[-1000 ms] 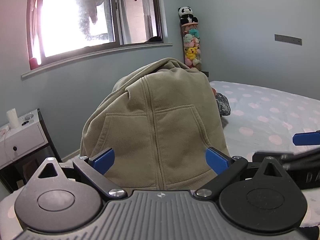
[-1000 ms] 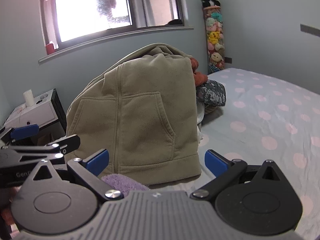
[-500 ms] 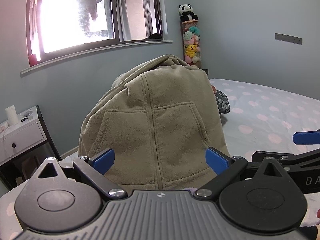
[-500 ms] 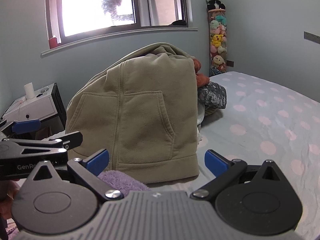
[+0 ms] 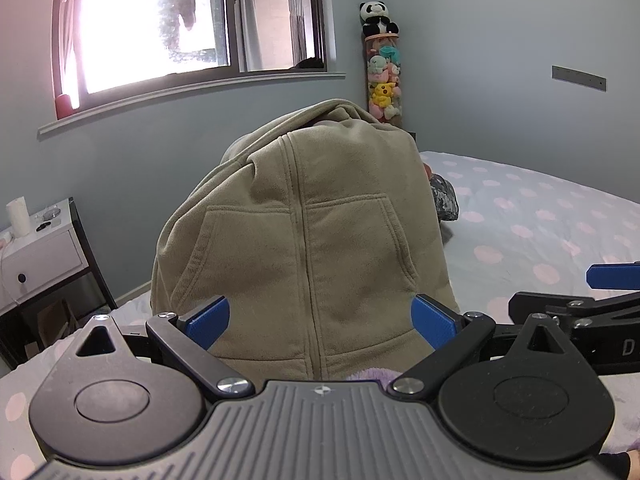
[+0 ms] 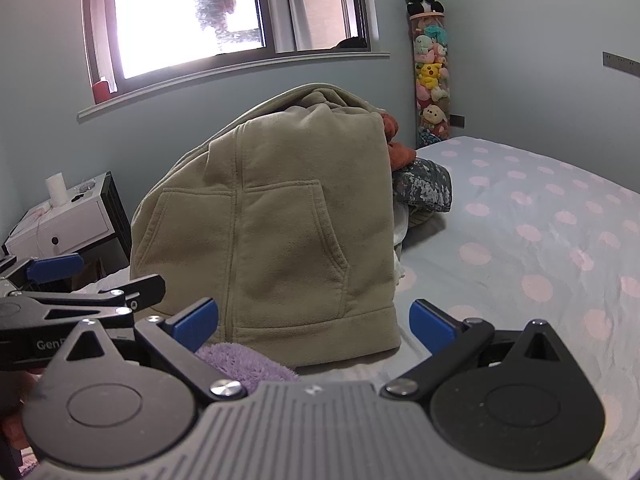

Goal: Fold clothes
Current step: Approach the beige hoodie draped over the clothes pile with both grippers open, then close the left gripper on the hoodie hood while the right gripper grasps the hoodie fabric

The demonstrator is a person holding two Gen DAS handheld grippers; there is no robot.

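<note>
Draped over a tall heap of clothes, a khaki hoodie (image 5: 304, 240) stands on the bed (image 5: 532, 216) with its front pocket and centre seam facing both cameras and its hem resting on the polka-dot sheet. Behind its right edge, in the right wrist view, a rust-coloured garment (image 6: 396, 148) and a grey camouflage garment (image 6: 424, 188) stick out of the heap. A purple fluffy cloth (image 6: 244, 360) lies on the sheet just in front of the hem, close to the left side of the right gripper (image 6: 314, 318).

Both tools hover low over the bed, close to the hoodie and not touching it. The left gripper (image 5: 322, 318) has its jaws spread wide, with the blue pads (image 5: 210, 316) framing the lower part of the hoodie and nothing between them. The right one also has its jaws spread, empty, aimed at the hem near the hoodie's right corner. Each tool shows at the edge of the other's view, so they sit side by side.

A white nightstand (image 5: 36, 256) with a paper roll (image 5: 18, 216) on top stands to the left of the bed, under a bright window (image 5: 160, 24). A clear tube of plush toys (image 5: 384, 72) topped by a panda stands in the far corner.
</note>
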